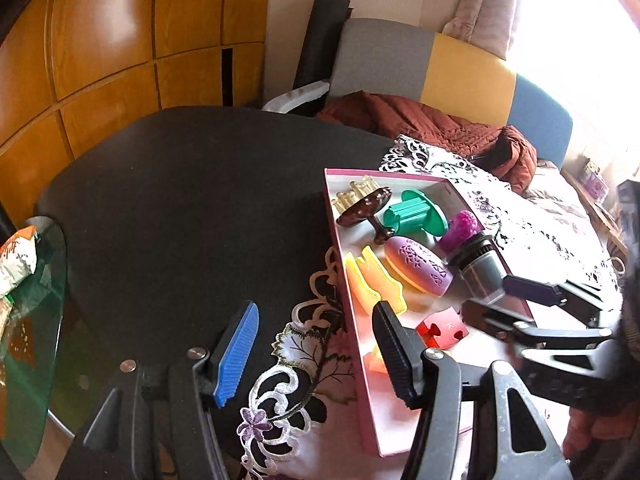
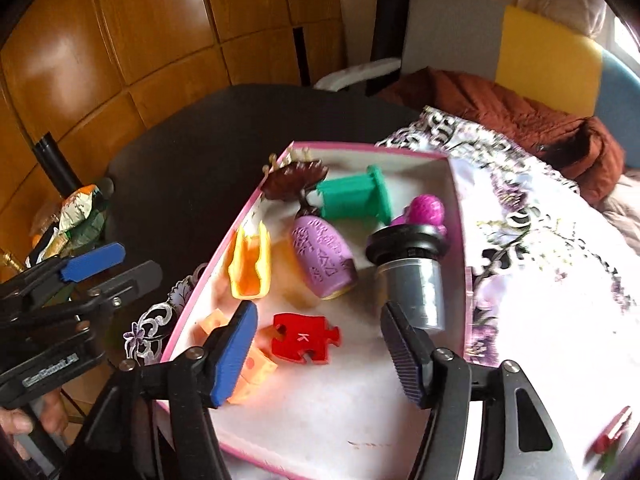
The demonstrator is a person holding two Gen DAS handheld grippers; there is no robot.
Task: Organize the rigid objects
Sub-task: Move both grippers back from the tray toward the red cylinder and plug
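inside the pink-rimmed box (image 2: 256,200) on the tabletop: red puzzle piece (image 2: 306,338), orange pieces, yellow channel (image 2: 250,268), purple embossed capsule (image 2: 324,262), green spool (image 2: 354,196), brown stemmed dish, magenta ball, grey cylinder (image 2: 416,284). right gripper (image 2: 320,354) spread wide, empty, over the red piece. left gripper (image 1: 314,358) released, empty, at the box's rim. step, by judgement: arranging contents; next move wants a lowering and a square close.

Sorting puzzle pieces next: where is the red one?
The red puzzle piece lies inside the pink box, near its front, between the right gripper fingers.
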